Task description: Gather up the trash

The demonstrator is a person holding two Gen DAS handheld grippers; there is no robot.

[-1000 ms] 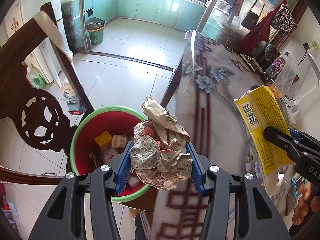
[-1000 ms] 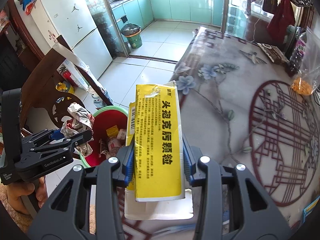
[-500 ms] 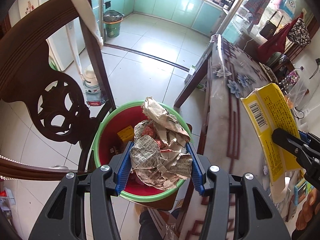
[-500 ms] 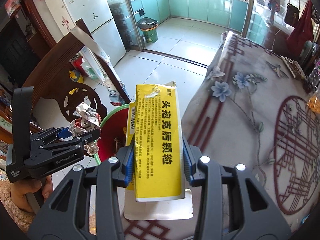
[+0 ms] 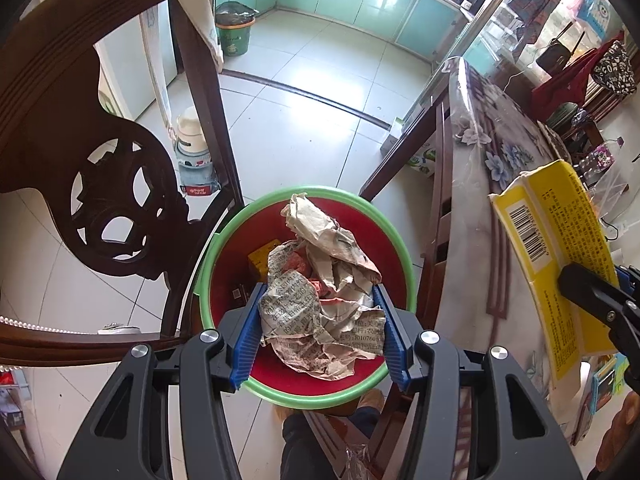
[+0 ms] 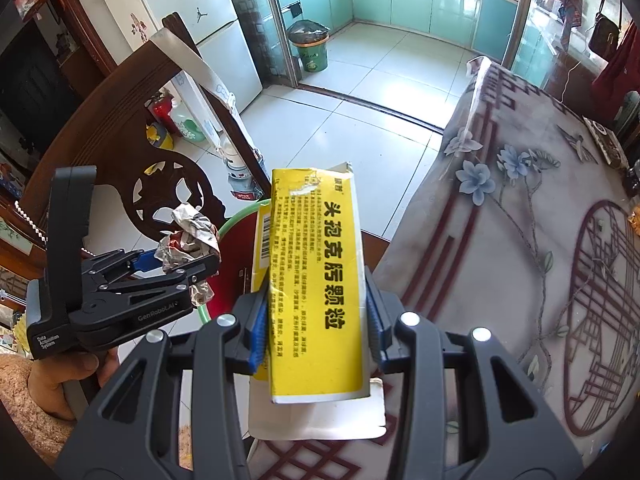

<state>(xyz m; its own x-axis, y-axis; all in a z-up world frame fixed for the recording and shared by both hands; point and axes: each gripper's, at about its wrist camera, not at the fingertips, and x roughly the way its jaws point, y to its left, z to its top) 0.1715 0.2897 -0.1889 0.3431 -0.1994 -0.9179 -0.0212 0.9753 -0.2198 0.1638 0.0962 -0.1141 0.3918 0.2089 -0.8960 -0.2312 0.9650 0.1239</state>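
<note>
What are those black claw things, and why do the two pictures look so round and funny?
They are tongs that a person holds, one in each hand, each with a wide round-eyed camera looking along it. One picture comes from the left tongs, which squeeze a crumpled newspaper ball right above a red bucket with a green rim on the floor, with some trash already inside. The other comes from the right tongs, which grip a flattened yellow box near the table with the flowered cloth. A carved wooden chair stands beside the bucket.
</note>
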